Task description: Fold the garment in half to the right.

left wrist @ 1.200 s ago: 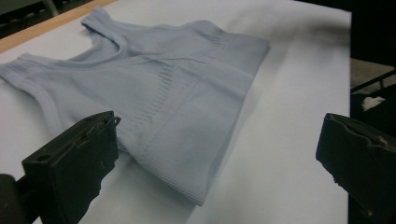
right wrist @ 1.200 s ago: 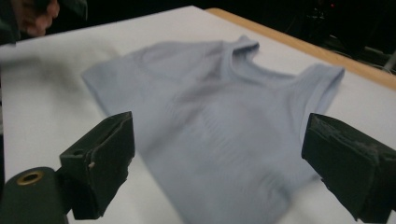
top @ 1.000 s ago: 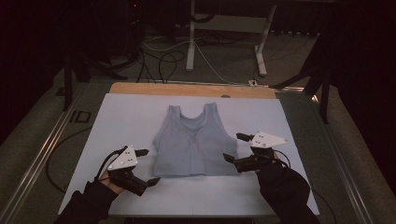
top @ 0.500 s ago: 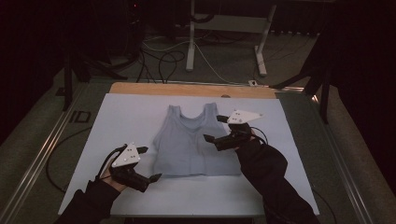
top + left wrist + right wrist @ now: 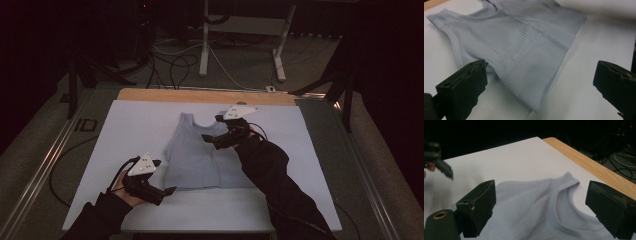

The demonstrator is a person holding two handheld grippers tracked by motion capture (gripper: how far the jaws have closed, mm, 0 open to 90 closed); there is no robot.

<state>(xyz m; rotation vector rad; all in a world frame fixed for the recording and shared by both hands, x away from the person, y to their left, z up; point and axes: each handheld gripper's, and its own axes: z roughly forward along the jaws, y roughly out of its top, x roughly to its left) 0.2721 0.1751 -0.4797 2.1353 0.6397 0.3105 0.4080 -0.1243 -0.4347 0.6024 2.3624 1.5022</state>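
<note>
A pale blue-grey tank top [image 5: 200, 160] lies flat in the middle of the white table cover, neckline away from me. My left gripper [image 5: 167, 176] sits by its lower left hem corner, open. In the left gripper view the hem corner [image 5: 534, 82] lies between the wide-apart jaws of that gripper [image 5: 541, 67], untouched. My right gripper [image 5: 210, 128] hovers open over the top's upper right part near the neckline. The right gripper view looks across the neckline and shoulder strap [image 5: 566, 182] between that gripper's [image 5: 541, 186] spread jaws, with nothing held.
The white cover [image 5: 135, 130] spreads over the table, and a wooden edge [image 5: 200, 95] shows at the far side. Cables and a metal stand [image 5: 205, 45] lie on the dark floor beyond. In the right gripper view, the left gripper [image 5: 439, 165] shows blurred at far left.
My right gripper has moved from the top's lower right side up and leftward to above the neckline. The left gripper has barely shifted; both stay open.
</note>
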